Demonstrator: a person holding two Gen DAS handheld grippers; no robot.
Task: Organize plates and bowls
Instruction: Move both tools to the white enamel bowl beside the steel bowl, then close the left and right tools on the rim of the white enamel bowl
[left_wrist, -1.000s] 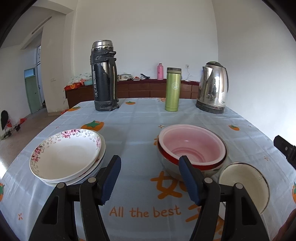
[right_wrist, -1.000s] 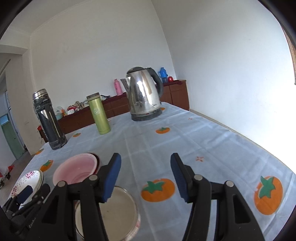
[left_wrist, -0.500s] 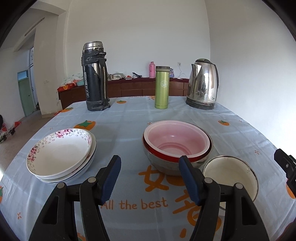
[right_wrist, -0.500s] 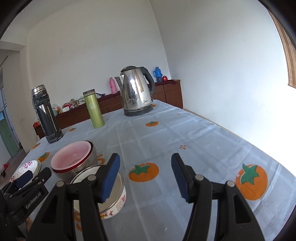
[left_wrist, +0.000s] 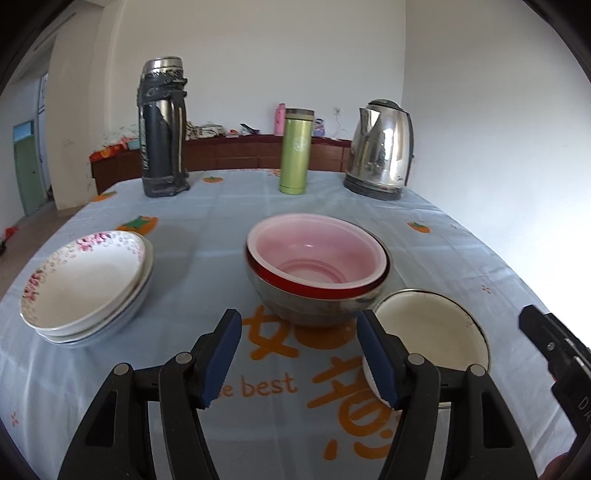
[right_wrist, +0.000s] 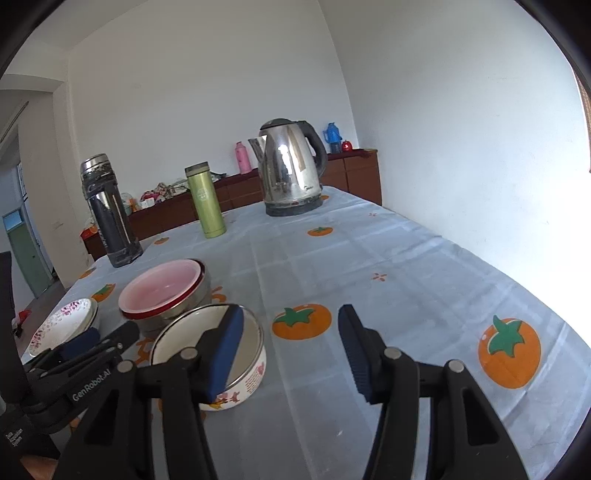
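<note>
plates (left_wrist: 85, 284) stacked at 9 o'clock on the counter (left_wrist: 229, 206), pink bowl (left_wrist: 316, 254) nested in the steel bowl (left_wrist: 314, 306) at centre, so like sits with like. enamel bowl (right_wrist: 210, 350) at 4 o'clock sits loose, likely next. left gripper (left_wrist: 297, 360) and right gripper (right_wrist: 291, 350) jaws wide, holding nothing. only the right view shows the enamel bowl's flower print and the left gripper's body.

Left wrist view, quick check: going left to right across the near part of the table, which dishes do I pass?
Floral plate stack → pink bowl nested in the steel bowl → white enamel bowl, partly behind the open left gripper.
</note>
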